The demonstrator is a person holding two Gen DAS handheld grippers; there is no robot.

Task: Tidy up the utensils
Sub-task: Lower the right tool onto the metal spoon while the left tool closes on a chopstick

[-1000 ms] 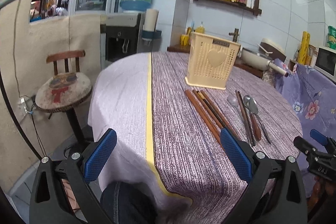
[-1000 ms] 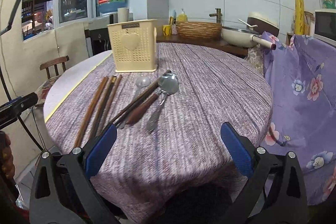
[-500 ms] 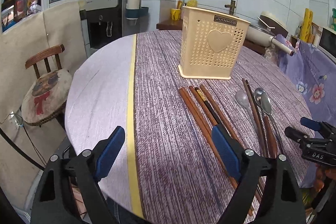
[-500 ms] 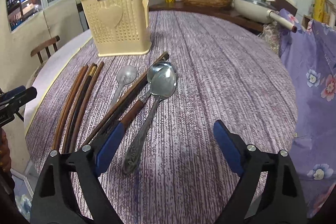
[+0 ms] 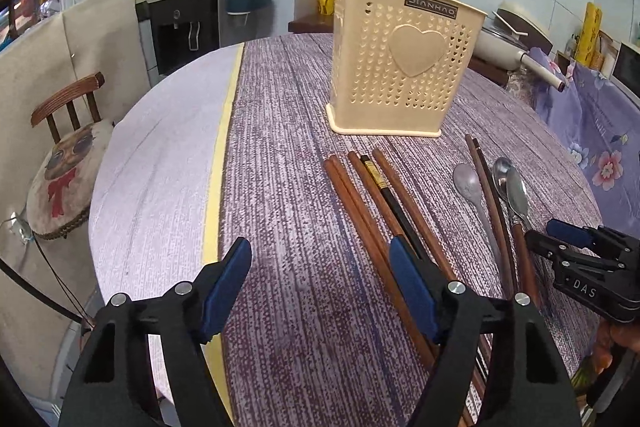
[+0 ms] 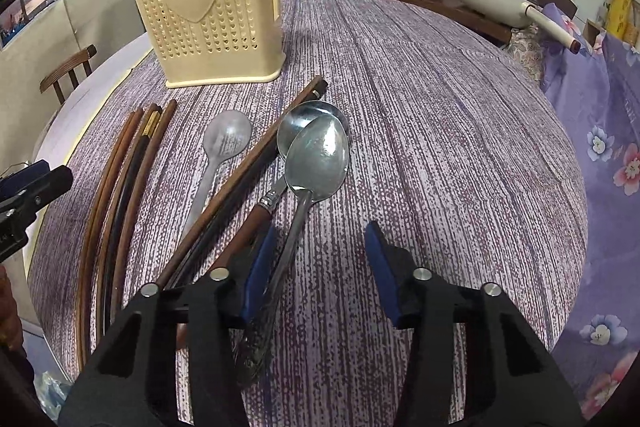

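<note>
Both my grippers have dropped closer: the right gripper (image 6: 320,267), jaws apart, straddles the steel spoon (image 6: 316,155) handle for pickup; left gripper (image 5: 320,287) hovers spread.

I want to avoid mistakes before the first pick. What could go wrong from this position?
1. The right claw is open over the ornate steel spoon, whose bowl overlaps the wooden-handled spoon. Lifting one may drag the other.
2. The left claw is open over tightly packed chopsticks, so it may catch several or scatter them.
3. The utensil holder looks light and may tip.
</note>
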